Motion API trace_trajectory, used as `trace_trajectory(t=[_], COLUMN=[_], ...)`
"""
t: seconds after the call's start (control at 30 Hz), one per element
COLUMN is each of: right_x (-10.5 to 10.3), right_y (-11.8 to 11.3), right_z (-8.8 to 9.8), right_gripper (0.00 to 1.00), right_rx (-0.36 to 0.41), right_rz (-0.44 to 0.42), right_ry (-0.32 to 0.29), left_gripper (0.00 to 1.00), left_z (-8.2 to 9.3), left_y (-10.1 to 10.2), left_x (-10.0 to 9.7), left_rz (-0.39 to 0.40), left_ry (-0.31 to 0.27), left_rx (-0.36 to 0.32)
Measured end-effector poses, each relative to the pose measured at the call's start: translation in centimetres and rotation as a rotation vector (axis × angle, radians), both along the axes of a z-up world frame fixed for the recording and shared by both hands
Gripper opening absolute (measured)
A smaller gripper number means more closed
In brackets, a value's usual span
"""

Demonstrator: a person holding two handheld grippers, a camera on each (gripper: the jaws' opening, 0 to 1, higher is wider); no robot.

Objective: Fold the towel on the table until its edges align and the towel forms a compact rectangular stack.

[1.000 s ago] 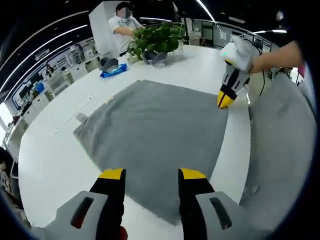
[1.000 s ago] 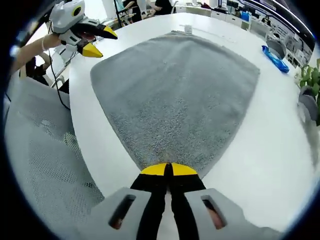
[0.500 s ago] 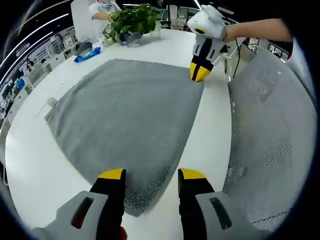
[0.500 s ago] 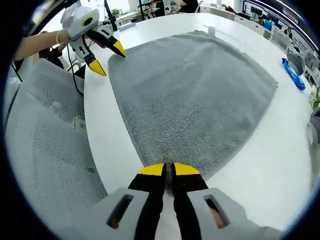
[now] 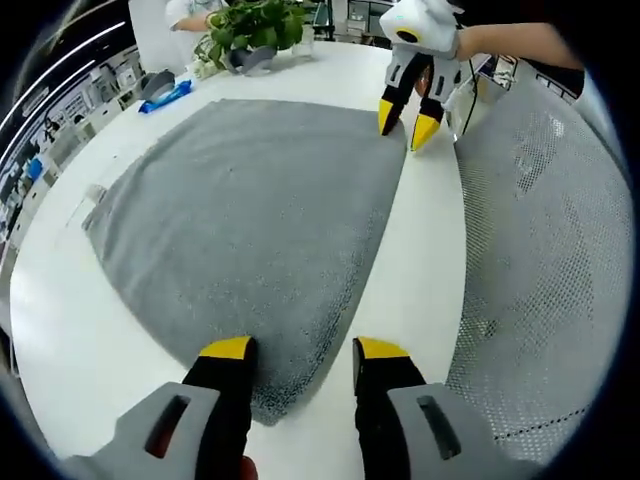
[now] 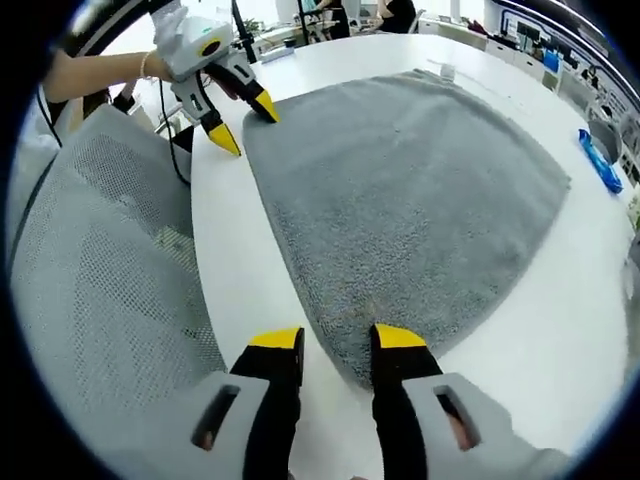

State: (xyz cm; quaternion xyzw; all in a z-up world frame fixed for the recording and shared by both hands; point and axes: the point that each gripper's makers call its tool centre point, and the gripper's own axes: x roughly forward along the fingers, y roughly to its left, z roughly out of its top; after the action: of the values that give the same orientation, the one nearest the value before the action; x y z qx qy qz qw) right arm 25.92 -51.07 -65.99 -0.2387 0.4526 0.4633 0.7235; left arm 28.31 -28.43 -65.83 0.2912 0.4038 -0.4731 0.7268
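Both grippers have their jaws open, each straddling a near corner of the towel (image 5: 250, 220), which lies flat and unfolded on the white table (image 5: 420, 270). The left gripper (image 5: 292, 350) has one corner between its jaws; the right gripper (image 6: 337, 340) sits the same way at the other near corner. Neither grips cloth.

This looks like the start of the first fold. Next, both jaws need to close on their corners, lift together and carry that edge across to the far edge.

Beyond the towel stand a plant (image 5: 250, 22) and a blue packet (image 5: 165, 97).
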Motion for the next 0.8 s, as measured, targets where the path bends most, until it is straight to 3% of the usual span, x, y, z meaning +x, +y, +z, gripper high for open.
trace_trajectory(t=[0.37, 0.63, 0.8], right_x=[-0.4, 0.2, 0.1], right_y=[-0.3, -1.9, -3.2], right_z=[-0.3, -0.2, -0.2], right_gripper=[0.21, 0.17, 0.13], right_rx=[-0.039, -0.043, -0.063], right_rz=[0.064, 0.018, -0.011], right_ry=[-0.097, -0.122, -0.142], left_gripper=[0.33, 0.23, 0.14], left_z=[0.0, 0.1, -0.2], left_y=[1.3, 1.9, 2.3], left_x=[-0.4, -0.6, -0.9], left_rz=[0.014, 0.013, 0.001], left_ry=[-0.017, -0.056, -0.087], left_rx=[-0.012, -0.049, -0.009])
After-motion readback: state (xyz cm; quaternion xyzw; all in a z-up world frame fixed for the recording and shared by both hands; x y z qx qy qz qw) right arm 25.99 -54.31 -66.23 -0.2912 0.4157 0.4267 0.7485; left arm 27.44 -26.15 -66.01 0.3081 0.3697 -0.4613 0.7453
